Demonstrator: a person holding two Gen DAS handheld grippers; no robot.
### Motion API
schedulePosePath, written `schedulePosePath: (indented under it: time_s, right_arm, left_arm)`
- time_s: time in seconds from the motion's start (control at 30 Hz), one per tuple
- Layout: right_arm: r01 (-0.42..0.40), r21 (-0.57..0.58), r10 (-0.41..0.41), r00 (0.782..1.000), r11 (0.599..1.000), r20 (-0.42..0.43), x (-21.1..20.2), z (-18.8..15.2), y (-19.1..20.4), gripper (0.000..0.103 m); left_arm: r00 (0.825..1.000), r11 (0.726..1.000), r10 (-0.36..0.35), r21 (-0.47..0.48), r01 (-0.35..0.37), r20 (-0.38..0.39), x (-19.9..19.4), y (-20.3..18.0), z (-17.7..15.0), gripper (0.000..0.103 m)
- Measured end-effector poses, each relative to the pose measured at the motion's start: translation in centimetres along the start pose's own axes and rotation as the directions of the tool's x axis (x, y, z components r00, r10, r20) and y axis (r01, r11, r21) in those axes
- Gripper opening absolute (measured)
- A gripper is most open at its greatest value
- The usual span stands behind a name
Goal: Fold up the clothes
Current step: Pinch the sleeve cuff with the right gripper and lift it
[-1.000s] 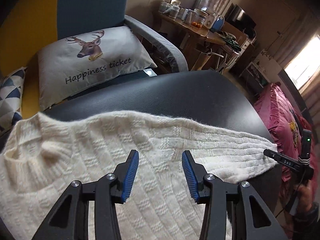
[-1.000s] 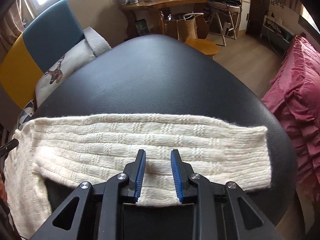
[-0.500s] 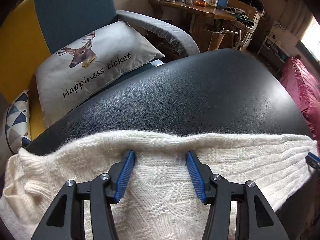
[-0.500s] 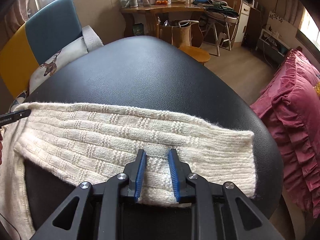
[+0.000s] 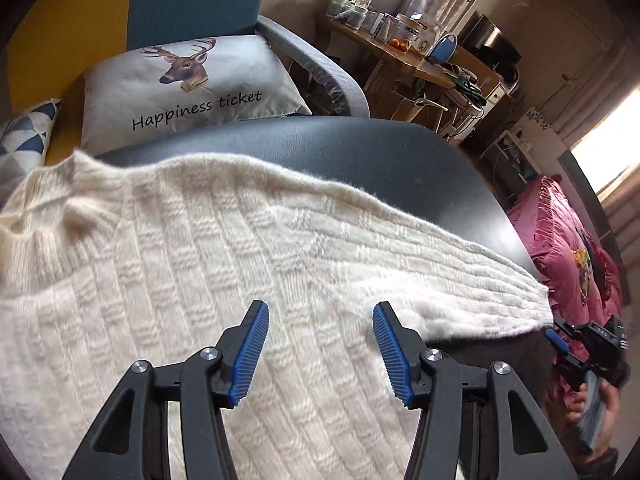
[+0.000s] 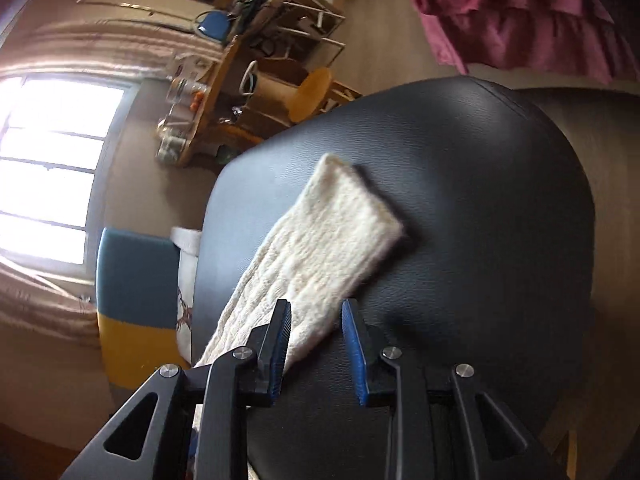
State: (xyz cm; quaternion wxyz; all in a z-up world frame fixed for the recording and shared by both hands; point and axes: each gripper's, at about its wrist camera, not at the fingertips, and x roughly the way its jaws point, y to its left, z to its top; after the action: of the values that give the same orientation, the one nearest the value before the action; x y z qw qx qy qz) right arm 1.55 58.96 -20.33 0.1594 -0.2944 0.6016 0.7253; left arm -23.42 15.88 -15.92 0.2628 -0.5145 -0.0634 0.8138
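Left hand-held gripper [image 5: 318, 350] hovers over the cream knit sweater [image 5: 192, 280], jaws released, nothing pinched; they have just been opening, and the gap is wider than a second ago, with only the sweater's body showing below it. Half a second ago this view sat close to the sweater's far edge; now it is back over the chest, much as it was a second ago. Right hand-held gripper [image 6: 316, 344]: its view has rolled hard, so the room now lies sideways, with the window [image 6: 48, 168] at left and the pink bedspread [image 6: 520, 12] at top. A second ago the sleeve [image 6: 320, 248] ran across this view as a level band; now it runs diagonally from lower left, beside the left finger [image 6: 278, 344], up to its cuff at centre. The right jaws have just been opening a little and stand slackly apart; the sleeve's edge lies against the left pad, the right pad is over bare black surface, so no grip. The sweater lies flat on the black padded table [image 5: 360, 160], collar at the left side, near the deer cushion [image 5: 188, 88]. In the left view the sleeve's long axis slants from the shoulder down to the right, cuff at the table's right edge, close to the right gripper's tip and the hand [image 5: 596, 408] holding it.
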Motion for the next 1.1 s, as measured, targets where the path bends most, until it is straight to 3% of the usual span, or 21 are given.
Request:
schedulePosePath:
  time_s: [0.17, 0.4, 0.5, 0.63, 0.87, 1.1]
  right_arm:
    - [-0.054, 0.072, 0.052, 0.998, 0.996, 0.038, 1.0, 0.4, -1.4, 0.029]
    - [-0.033, -0.061, 0.036, 0.997, 0.998, 0.062, 2.7, 0.6, 0.6, 0.029]
    - [-0.03, -0.08, 0.035, 0.998, 0.996, 0.061, 3.0, 0.6, 0.9, 0.028]
    - [-0.047, -0.076, 0.053, 0.996, 0.996, 0.072, 3.9, 1.0, 1.0, 0.019]
    - [-0.06, -0.156, 0.065, 0.998, 0.986, 0.023, 5.3, 1.3, 2.3, 0.027]
    - [-0.086, -0.137, 0.088, 0.996, 0.987, 0.008, 5.6, 1.6, 2.2, 0.027]
  left_arm:
    - [1.0, 0.998, -0.007, -0.059, 0.006, -0.023, -1.2, 0.9, -3.4, 0.064]
    - [0.999, 0.997, -0.005, -0.071, 0.002, -0.047, -1.0, 1.2, -5.7, 0.068]
    - [0.999, 0.999, 0.001, -0.05, -0.004, -0.048, -1.0, 0.8, -6.1, 0.071]
    - [0.999, 0.999, 0.006, -0.037, -0.008, -0.049, -0.9, 0.5, -6.5, 0.072]
    - [0.999, 1.0, 0.007, -0.019, -0.008, -0.051, -0.8, 0.3, -6.7, 0.075]
    - [0.998, 1.0, 0.017, 0.003, -0.017, -0.055, -0.4, -0.1, -6.6, 0.078]
